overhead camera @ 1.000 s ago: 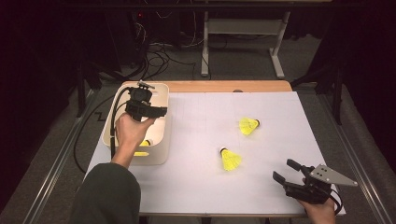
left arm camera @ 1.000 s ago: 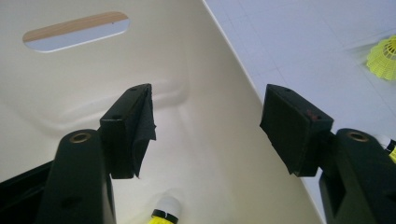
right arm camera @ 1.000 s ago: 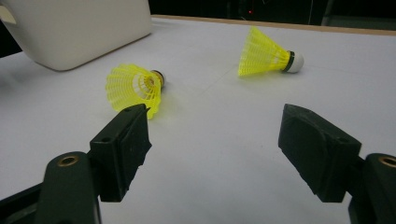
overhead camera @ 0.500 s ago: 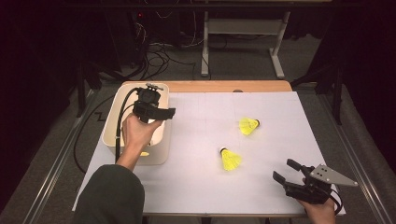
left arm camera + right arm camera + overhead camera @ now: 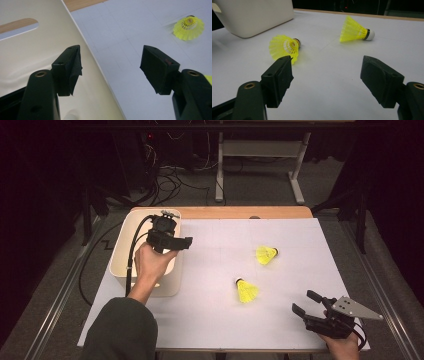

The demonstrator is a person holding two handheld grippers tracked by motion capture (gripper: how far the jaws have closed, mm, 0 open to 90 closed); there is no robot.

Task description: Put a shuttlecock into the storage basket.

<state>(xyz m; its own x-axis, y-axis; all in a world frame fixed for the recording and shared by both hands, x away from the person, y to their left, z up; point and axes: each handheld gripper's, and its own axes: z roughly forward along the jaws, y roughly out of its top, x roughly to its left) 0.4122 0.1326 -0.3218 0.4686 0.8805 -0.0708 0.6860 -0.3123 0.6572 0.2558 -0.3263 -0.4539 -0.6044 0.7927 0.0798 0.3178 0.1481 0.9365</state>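
Observation:
Two yellow shuttlecocks lie on the white table sheet: one [image 5: 266, 254] toward the back right, the other [image 5: 246, 290] nearer the front. A cream bin [image 5: 123, 251] stands at the left. My left gripper [image 5: 186, 241] hovers open over the bin's right rim [image 5: 82, 47] with nothing between its jaws, which point toward the far shuttlecock [image 5: 189, 28]. My right gripper [image 5: 306, 303] rests open near the front right corner. In the right gripper view the gripper [image 5: 327, 72] faces the near shuttlecock [image 5: 285, 47] and the far one [image 5: 355, 31], apart from both.
The white sheet [image 5: 220, 240] covers a wooden table whose back edge [image 5: 235, 212] shows. The bin [image 5: 254, 15] has a handle slot [image 5: 18, 27] in its wall. Cables and a desk frame [image 5: 260, 160] sit on the floor behind the table.
My left gripper has moved right, from above the bin's inside to over its right rim. The right gripper and both shuttlecocks have not moved.

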